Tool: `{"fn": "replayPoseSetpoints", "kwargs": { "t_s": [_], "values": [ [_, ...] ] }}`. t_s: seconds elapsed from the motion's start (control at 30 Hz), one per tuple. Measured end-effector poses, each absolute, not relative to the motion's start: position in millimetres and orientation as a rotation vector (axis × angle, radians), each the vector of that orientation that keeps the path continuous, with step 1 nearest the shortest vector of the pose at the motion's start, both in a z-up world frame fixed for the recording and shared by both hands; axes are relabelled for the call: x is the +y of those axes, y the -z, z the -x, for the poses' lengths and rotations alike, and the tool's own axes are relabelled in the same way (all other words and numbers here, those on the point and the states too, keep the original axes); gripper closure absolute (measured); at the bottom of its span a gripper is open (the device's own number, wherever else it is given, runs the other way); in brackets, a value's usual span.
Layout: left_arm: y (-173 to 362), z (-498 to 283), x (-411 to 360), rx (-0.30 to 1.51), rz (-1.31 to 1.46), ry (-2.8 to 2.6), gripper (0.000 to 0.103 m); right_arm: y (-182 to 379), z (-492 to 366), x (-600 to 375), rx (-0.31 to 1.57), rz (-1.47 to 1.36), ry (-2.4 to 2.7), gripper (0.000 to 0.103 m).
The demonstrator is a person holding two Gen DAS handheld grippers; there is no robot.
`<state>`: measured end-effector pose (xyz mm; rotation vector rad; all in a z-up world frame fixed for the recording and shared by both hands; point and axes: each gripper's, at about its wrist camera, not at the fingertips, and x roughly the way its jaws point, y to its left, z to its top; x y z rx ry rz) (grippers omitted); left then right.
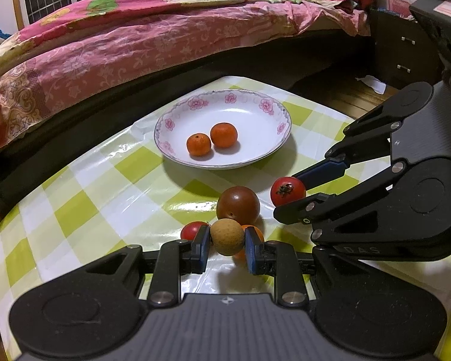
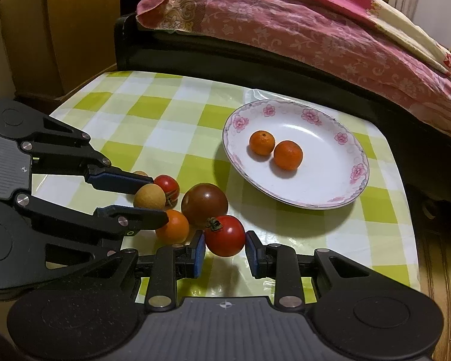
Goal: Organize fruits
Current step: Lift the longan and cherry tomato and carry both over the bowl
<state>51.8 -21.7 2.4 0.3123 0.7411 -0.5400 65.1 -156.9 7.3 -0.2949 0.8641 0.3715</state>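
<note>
Two mandarins [image 1: 212, 139] already sit side by side in the flower-rimmed white plate [image 1: 273, 147] at the far side of my checked green tablecloth [image 1: 84, 198], so by my reckoning the sorting is under way but less than half done. Five fruits are not yet on the plate, clustered near me on the cloth: a tan longan [image 1: 227, 236], a red cherry tomato [image 2: 225, 236], a large dark brownish tomato [image 1: 238, 205], a second small red tomato [image 1: 192, 230] and an orange fruit [image 2: 172, 226], probably another mandarin. My left gripper [image 1: 227, 248] has its blue pads pressed on either side of the longan, jaws clenched on it, low over the cloth. My right gripper [image 2: 225, 251] brackets the red cherry tomato; one pad touches it, the other looks a hair off, so I judge the grasp closing or just made rather than firm. Whether either fruit is lifted clear of the cloth I cannot tell. A bed with a pink floral quilt [image 1: 111, 48] runs behind the table. Left to do, as I judge it: carry both fruits to the plate, then fetch the remaining three.
</note>
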Motion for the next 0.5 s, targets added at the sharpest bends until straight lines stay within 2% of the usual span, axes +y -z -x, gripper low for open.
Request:
{"fn": "replayPoseSetpoints", "kwargs": {
  "t_s": [0.5],
  "values": [
    [-11.9, -72.3, -31.9, 0.707, -0.289, 0.531, 0.071, -16.2, -79.1, -167.7, 0.84, 0.248, -0.336, 0.078]
  ]
}}
